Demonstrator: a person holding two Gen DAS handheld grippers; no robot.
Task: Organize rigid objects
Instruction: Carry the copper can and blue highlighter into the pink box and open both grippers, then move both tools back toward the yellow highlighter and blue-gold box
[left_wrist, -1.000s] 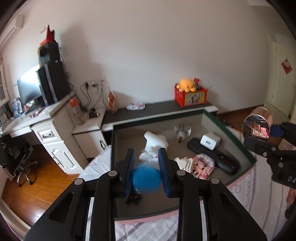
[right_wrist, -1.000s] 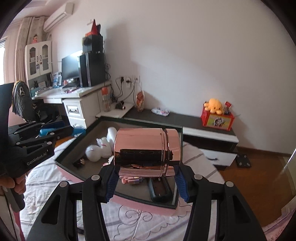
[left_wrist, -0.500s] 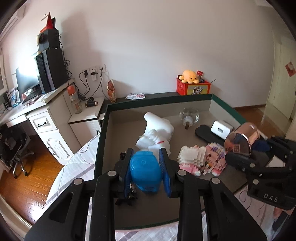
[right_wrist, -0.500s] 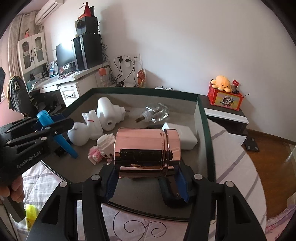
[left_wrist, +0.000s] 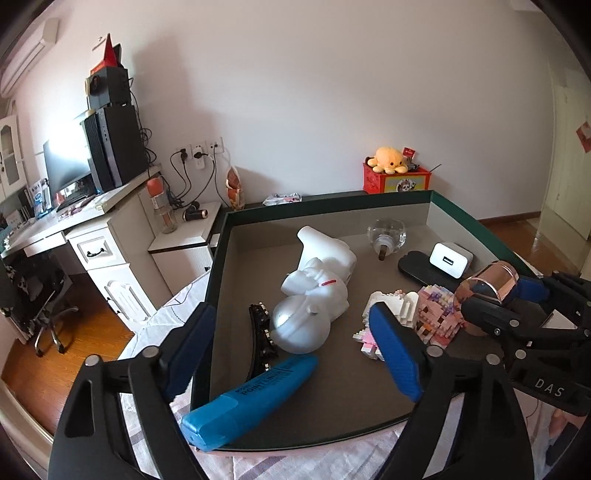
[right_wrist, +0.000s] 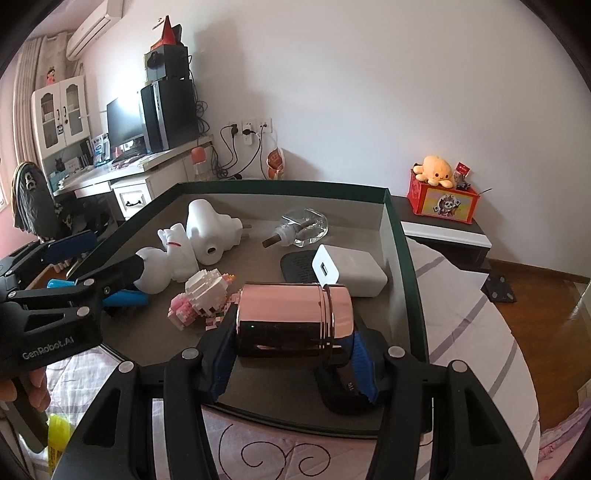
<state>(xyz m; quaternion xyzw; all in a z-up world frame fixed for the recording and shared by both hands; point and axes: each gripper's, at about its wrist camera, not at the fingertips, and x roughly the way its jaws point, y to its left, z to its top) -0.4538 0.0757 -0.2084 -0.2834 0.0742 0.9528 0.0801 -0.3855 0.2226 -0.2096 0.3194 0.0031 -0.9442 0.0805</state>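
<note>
A blue highlighter (left_wrist: 251, 398) lies slantwise over the front rim of the dark green tray (left_wrist: 332, 197), its tip near a white astronaut figure (left_wrist: 314, 306). My left gripper (left_wrist: 291, 312) is opening just above it. The highlighter sits low between the fingers and the pads do not touch it. My right gripper (right_wrist: 291, 332) is shut on a rose-gold canister (right_wrist: 293, 317), held sideways low over the tray's front right part. In the left wrist view the canister (left_wrist: 487, 280) shows at the right. In the right wrist view the left gripper (right_wrist: 92, 258) and the highlighter (right_wrist: 125, 297) show at the left.
The tray also holds a pink-and-white block figure (left_wrist: 417, 317), a black hair clip (left_wrist: 260, 332), a glass bottle (left_wrist: 386, 236), a white charger (left_wrist: 450, 258) on a black pad (right_wrist: 299, 264), and a white moulded piece (right_wrist: 210, 229). It rests on a striped bedsheet (right_wrist: 461, 306). A desk (left_wrist: 92, 229) stands left.
My left jaws have spread wide and the blue highlighter has dropped out of them onto the tray's front rim. Both grippers came down toward the tray, then held still.
</note>
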